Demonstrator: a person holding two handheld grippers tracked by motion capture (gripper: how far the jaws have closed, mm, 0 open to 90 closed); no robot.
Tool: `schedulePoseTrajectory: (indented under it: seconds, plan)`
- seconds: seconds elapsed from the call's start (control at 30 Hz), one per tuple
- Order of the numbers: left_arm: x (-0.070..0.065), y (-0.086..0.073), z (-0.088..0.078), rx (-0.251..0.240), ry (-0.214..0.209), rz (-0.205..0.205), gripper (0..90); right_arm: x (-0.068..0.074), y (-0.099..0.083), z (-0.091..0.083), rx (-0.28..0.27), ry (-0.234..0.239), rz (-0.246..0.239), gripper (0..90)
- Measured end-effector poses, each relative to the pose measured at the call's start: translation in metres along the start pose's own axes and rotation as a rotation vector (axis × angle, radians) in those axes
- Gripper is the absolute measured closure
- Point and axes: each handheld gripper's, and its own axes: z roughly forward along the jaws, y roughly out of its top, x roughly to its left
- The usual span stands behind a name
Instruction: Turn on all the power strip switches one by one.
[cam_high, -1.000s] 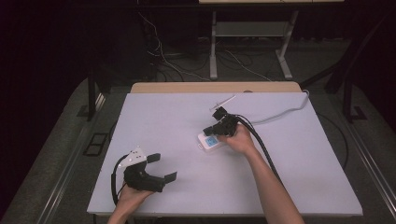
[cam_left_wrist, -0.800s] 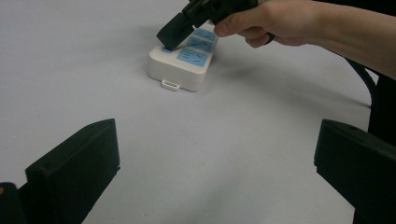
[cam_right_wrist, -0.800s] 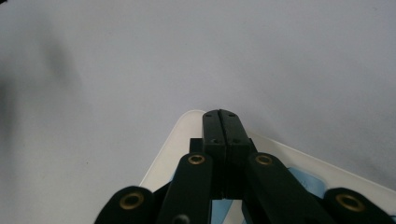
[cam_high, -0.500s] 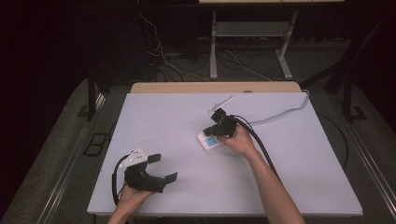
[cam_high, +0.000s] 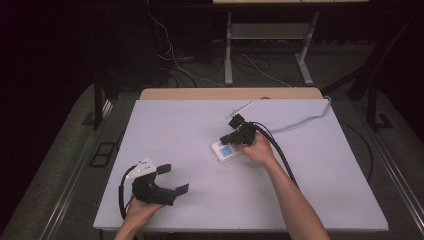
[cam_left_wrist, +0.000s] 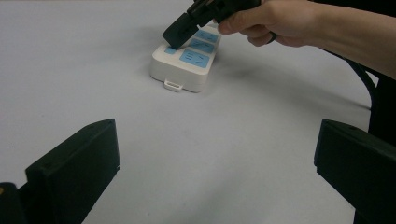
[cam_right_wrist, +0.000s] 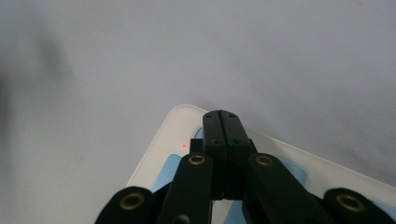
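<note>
While the right gripper (cam_high: 231, 136) presses its closed jaws onto it, a white power strip (cam_high: 226, 151) lies on the table (cam_high: 310, 165), at two o'clock from the left gripper (cam_high: 173, 179).
Strip: smooth rounded plastic block, blue panels, small end tab. Left gripper: matte black jaws wide apart, holding nothing.

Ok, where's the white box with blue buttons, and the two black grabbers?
White plastic power strip (cam_left_wrist: 183, 65), left gripper view, top face.
Right gripper (cam_right_wrist: 222, 122), right gripper view, shut tips.
Left gripper (cam_high: 172, 179), high view, between tips.
</note>
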Motion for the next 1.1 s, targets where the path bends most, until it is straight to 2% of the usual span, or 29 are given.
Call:
schedulePoseTrajectory:
  seconds: [0.1,0.27,0.57,0.93,1.1]
  plan:
    - [0.0,0.0,0.0,0.0,0.0,0.0,0.0,-0.001,0.002,-0.004,-0.018,0.023,0.01,90.0]
    - [0.0,0.0,0.0,0.001,0.0,0.001,0.0,-0.001,0.003,-0.012,-0.023,0.025,0.001,90.0]
    - [-0.001,0.0,0.001,0.002,-0.001,0.0,0.0,-0.009,0.007,-0.038,-0.033,-0.007,0.002,90.0]
    - [0.0,0.0,0.001,0.003,0.0,0.001,0.0,-0.018,0.012,-0.055,-0.032,-0.044,0.01,90.0]
    - [0.0,0.0,0.0,0.004,0.0,0.002,0.0,-0.029,0.012,-0.06,-0.032,-0.055,0.026,90.0]
